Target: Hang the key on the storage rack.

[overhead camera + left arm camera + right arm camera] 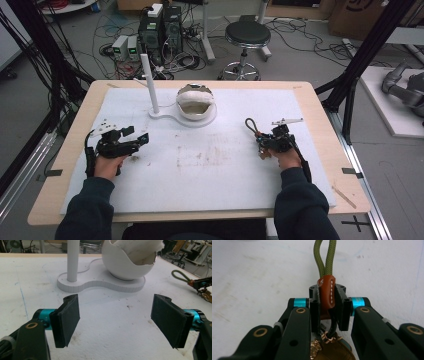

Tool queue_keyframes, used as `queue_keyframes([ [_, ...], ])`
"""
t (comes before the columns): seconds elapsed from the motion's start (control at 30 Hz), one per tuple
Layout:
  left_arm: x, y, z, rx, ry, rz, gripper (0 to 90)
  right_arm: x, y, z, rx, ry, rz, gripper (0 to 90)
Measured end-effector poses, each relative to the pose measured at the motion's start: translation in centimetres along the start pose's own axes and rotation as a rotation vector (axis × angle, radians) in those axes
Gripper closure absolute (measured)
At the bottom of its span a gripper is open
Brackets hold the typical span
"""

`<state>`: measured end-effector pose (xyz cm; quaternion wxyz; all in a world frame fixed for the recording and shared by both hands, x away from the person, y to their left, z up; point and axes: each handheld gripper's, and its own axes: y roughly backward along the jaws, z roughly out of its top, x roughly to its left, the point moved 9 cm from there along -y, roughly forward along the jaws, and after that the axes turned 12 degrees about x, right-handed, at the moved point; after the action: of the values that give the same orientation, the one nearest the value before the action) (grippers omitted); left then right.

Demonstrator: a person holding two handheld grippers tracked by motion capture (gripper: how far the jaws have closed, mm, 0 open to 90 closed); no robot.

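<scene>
A key fob with an olive cord loop (325, 257) and a brown leather sleeve (327, 291) is clamped between my right gripper's (327, 297) pads; brass hardware hangs below the jaws. In the high view the right gripper (264, 139) rests on the white mat at the right, with the cord loop (250, 124) pointing toward the far left. My left gripper (116, 317) stands open with nothing between its pads, low over the mat at the left (134, 135). It faces a white stand (100, 282) with an upright post (73, 260) and a cracked-egg bowl (125, 262).
The white stand (172, 114) with post (149, 82) and bowl (195, 101) sits at the mat's far middle. Small dark specks (104, 124) lie near the left gripper. A stool (246, 36), computers and cables stand on the floor beyond the table.
</scene>
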<state>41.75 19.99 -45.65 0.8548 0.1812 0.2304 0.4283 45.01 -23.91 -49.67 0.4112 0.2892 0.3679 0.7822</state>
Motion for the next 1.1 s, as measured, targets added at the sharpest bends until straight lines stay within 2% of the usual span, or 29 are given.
queue_keyframes([
  [0.13,0.2,0.1,0.1,-0.008,0.006,0.0,23.2,1.5,1.2,1.2,-0.12,0.041,0.083,77.5],
  [0.2,0.3,0.1,0.1,-0.009,0.007,0.0,23.2,2.3,1.7,1.6,-0.158,0.062,0.11,77.6],
  [0.33,0.3,0.1,0.1,-0.009,0.002,0.001,23.2,3.0,2.0,2.0,-0.185,0.074,0.131,77.6],
  [0.37,0.2,0.2,0.1,-0.01,0.001,-0.005,23.2,3.2,2.3,2.3,-0.209,0.082,0.141,77.6],
  [0.43,0.2,0.1,0.1,-0.017,0.002,-0.007,23.2,3.3,2.5,2.5,-0.216,0.08,0.139,77.6],
  [0.5,0.3,0.2,0.1,-0.014,0.001,-0.001,23.2,3.6,3.2,3.2,-0.253,0.071,0.157,77.6],
  [0.63,0.4,0.1,0.0,-0.01,0.001,0.004,23.5,4.6,3.6,4.5,-0.279,0.099,0.16,77.7],
  [0.83,0.5,0.1,0.1,-0.014,0.007,0.008,23.7,8.0,4.0,7.9,-0.325,0.172,0.208,77.8],
  [1.03,0.6,0.2,0.1,-0.018,0.011,0.006,23.8,12.3,3.9,11.8,-0.329,0.269,0.25,77.8],
  [1.07,0.6,0.2,0.1,-0.018,0.011,0.007,23.8,12.3,3.9,11.8,-0.329,0.269,0.25,77.8],
  [1.1,0.6,0.3,0.1,-0.019,0.008,0.005,23.8,13.8,3.8,13.1,-0.33,0.307,0.255,77.8],
])
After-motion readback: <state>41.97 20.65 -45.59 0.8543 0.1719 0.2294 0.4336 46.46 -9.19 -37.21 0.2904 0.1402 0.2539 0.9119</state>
